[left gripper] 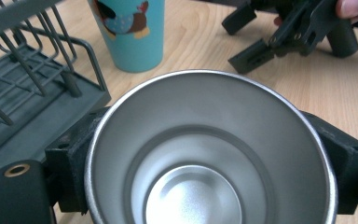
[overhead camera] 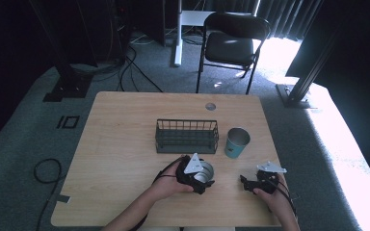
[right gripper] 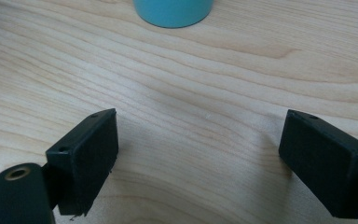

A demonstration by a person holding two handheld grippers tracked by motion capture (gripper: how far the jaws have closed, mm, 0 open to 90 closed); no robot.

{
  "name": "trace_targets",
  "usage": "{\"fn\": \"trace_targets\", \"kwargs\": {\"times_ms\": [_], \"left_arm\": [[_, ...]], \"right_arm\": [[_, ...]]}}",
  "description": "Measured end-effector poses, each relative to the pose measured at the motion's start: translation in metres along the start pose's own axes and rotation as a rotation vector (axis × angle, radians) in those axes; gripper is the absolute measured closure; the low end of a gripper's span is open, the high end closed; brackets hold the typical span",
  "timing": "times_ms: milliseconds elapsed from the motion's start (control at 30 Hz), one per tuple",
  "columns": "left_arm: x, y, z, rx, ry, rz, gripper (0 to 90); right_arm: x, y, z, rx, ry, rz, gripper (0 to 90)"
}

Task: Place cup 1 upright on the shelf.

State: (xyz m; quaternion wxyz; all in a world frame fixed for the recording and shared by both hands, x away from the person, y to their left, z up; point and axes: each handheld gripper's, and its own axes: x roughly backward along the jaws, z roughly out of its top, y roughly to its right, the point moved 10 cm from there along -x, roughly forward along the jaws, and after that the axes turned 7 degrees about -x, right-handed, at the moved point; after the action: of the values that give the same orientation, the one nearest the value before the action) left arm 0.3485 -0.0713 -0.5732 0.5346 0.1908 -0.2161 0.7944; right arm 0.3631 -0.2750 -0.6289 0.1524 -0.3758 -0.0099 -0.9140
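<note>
Wooden bench (overhead camera: 125,144) on grey carpet, dark curtains behind, folding chair (overhead camera: 231,41) beyond the far edge.

Left tongs (overhead camera: 203,179): pinching a steel cup (left gripper: 209,149), one jaw on each side of the wall just under the rim. Cup is upright, mouth up, empty, at the near middle of the bench, just in front of the wire rack (overhead camera: 187,136). Grip across the widest part probably keeps the cup from tipping while it is carried; whether its base rests on the bench or is lifted clear, I cannot tell from these angles.

Teal cup (overhead camera: 236,142) stands upright just right of the rack, apart from the steel cup.

Right tongs (right gripper: 200,163): spread wide, nothing between the jaws, held low over bare wood at the near right, pointing toward the teal cup. Judged to be waiting out of the way.
</note>
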Motion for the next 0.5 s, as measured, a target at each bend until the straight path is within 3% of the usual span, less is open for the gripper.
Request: {"fn": "trace_targets", "kwargs": {"times_ms": [500], "left_arm": [[0.022, -0.004, 0.017, 0.006, 0.030, 0.013, 13.7]], "right_arm": [[0.000, 0.000, 0.000, 0.001, 0.001, 0.000, 11.2]]}}
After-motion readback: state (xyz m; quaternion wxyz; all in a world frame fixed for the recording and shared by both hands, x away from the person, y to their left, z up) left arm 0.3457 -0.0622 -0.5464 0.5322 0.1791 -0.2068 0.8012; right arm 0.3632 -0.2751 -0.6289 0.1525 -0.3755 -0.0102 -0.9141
